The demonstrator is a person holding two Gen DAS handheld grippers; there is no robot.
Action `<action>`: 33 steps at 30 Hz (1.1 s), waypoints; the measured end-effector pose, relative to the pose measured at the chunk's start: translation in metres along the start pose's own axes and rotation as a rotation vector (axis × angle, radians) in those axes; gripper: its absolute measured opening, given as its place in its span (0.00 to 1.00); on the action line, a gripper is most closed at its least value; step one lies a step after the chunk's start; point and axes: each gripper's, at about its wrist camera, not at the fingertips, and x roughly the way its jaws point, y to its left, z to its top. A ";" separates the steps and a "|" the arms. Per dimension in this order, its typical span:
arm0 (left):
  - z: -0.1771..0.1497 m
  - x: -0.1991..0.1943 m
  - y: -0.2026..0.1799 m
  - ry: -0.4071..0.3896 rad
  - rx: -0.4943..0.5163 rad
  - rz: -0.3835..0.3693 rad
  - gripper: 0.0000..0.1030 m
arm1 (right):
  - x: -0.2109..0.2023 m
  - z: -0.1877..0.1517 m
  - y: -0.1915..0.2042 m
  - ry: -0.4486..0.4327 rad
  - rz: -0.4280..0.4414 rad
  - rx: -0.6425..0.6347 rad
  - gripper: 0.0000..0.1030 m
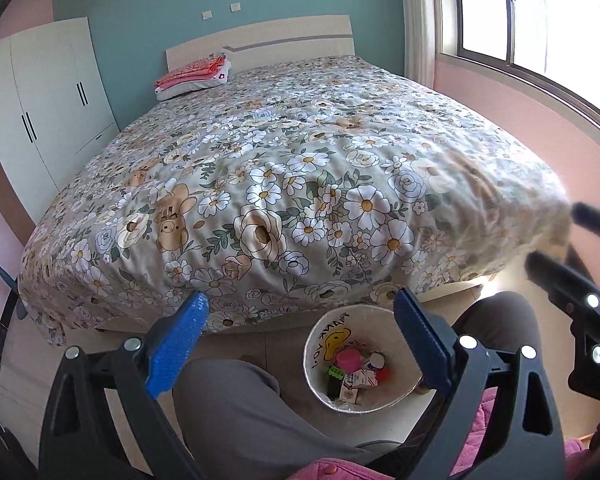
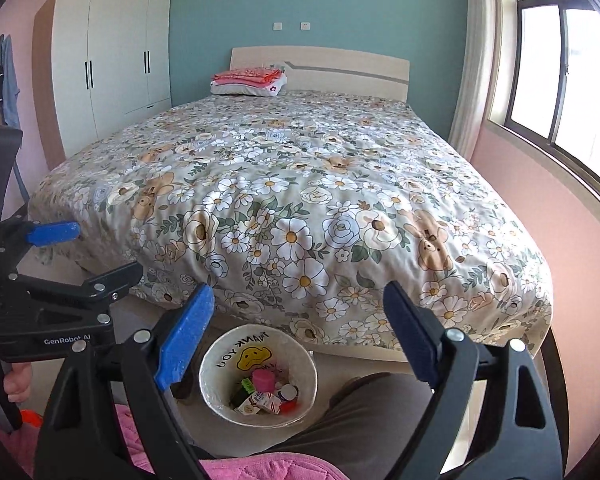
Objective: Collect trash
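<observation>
Plainly, the collecting looks close to finished. The bin (image 2: 257, 376) stands on the floor just off the foot edge of the bed (image 2: 292, 200), between the person's knees, and it already holds the trash (image 2: 266, 394): a pink cap or lid, small cartons, a green piece and something red, all lying loose at the bottom. In both views the bed shows nothing but the flowered cover and, near the headboard, a folded pile (image 2: 249, 80) of cloth; no litter shows on it, nor on the strip of floor visible beside the bin.

The left gripper (image 1: 300, 320) is held above the bin with its blue pads spread wide and nothing between them. The right gripper (image 2: 296, 312) is likewise splayed and empty, its fingers framing the bin from the other side. Each tool also shows at the edge of the other's view.

My judgement is that the step in hand is the pause after a drop, or a look round for more. The next move calls for a scan of parts these views do not cover: the floor along the bed's sides and near the wardrobe (image 2: 108, 64). If a piece turns up, one gripper must go to it open and close on it; if none, the task is done.
</observation>
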 end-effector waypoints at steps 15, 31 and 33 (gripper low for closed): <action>-0.001 -0.003 -0.005 -0.002 0.011 -0.027 0.92 | 0.009 -0.005 0.008 0.054 0.040 -0.002 0.83; -0.003 -0.002 -0.005 0.005 0.006 -0.036 0.92 | 0.009 -0.008 0.011 0.064 0.049 0.000 0.83; -0.003 -0.003 -0.005 0.005 0.006 -0.036 0.92 | 0.010 -0.008 0.011 0.065 0.049 0.000 0.83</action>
